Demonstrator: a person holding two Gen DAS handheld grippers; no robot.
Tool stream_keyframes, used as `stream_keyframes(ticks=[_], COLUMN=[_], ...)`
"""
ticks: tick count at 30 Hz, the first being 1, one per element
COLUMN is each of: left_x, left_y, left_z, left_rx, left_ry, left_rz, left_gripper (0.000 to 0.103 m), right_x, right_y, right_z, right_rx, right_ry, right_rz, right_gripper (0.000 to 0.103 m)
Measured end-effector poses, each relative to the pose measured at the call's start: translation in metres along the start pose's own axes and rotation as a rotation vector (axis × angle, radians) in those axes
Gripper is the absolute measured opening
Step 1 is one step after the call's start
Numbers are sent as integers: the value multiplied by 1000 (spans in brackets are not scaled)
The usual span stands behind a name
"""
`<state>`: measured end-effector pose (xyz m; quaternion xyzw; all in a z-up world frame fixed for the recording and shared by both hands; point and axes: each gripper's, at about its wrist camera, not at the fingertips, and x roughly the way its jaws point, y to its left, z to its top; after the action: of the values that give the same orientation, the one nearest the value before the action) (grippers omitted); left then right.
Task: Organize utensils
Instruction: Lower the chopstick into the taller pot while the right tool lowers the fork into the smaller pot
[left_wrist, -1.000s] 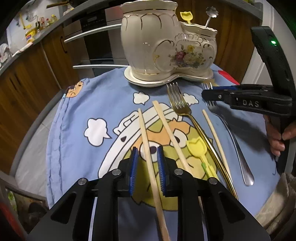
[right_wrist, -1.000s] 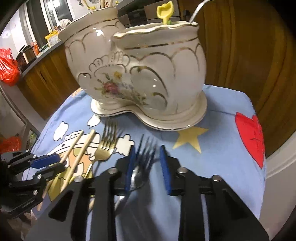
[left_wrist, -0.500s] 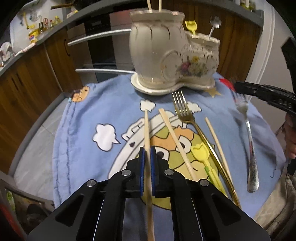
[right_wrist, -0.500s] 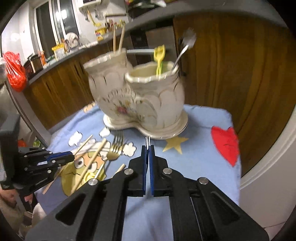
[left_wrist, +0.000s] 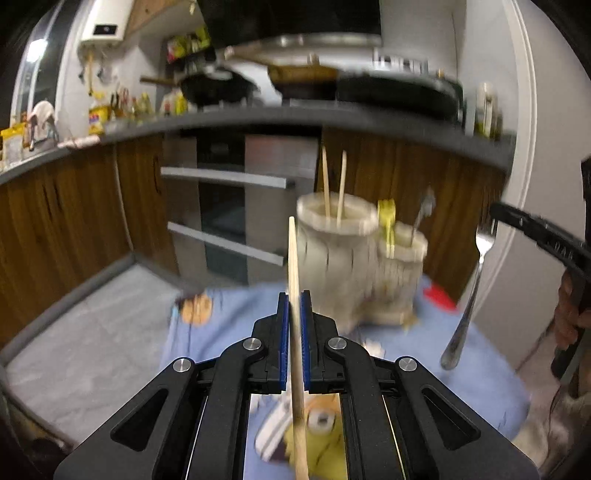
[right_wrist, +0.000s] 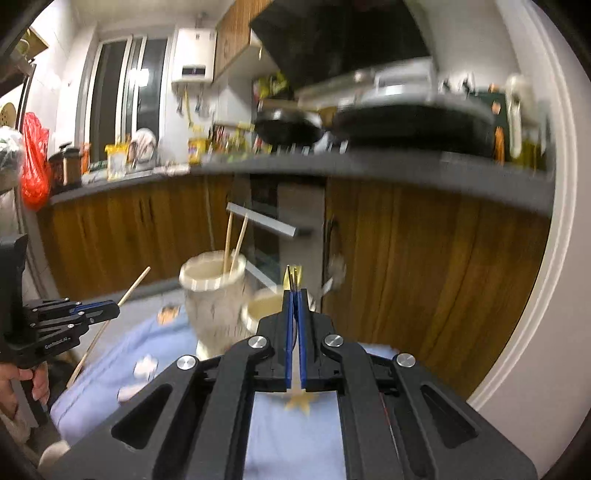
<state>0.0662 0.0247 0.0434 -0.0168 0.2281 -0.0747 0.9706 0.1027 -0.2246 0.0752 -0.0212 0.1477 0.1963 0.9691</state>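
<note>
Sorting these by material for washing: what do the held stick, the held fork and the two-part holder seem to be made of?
Stick: pale tan and matte, probably wood or bamboo; a chopstick by its shape. Fork: silver and shiny with bright glints, likely stainless steel. Holder: cream, ribbed and thick-walled, apparently glazed ceramic, though blur hides any gloss.

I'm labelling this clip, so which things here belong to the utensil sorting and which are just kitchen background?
Part of the job:
- wooden chopstick, clamped in the left gripper
- silver metal fork, held by the right gripper
- cream ceramic two-pot utensil holder

Just lying about:
- black wok
- red plastic bag
- blue cartoon-print cloth
</note>
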Motion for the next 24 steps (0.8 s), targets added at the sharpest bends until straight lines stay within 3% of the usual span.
stream_keyframes(ticks=[6, 15, 19, 24], left_x=[13, 48, 70, 96], left_y=[-5, -26, -29, -35], left_z=[51, 107, 121, 120], left_rx=[-37, -54, -81, -60], left_ry=[-150, -384, -406, -398], left_rz=[-64, -168, -169, -115], left_gripper=[6, 6, 6, 6], right_x=[3, 29, 39, 56], right_y=[-10, -20, -22, -23], right_z=[39, 66, 63, 53], right_rx=[32, 43, 31, 15], right_ry=[-125, -202, -208, -191], right_rz=[-47, -158, -195, -229], right_gripper=[2, 2, 2, 2])
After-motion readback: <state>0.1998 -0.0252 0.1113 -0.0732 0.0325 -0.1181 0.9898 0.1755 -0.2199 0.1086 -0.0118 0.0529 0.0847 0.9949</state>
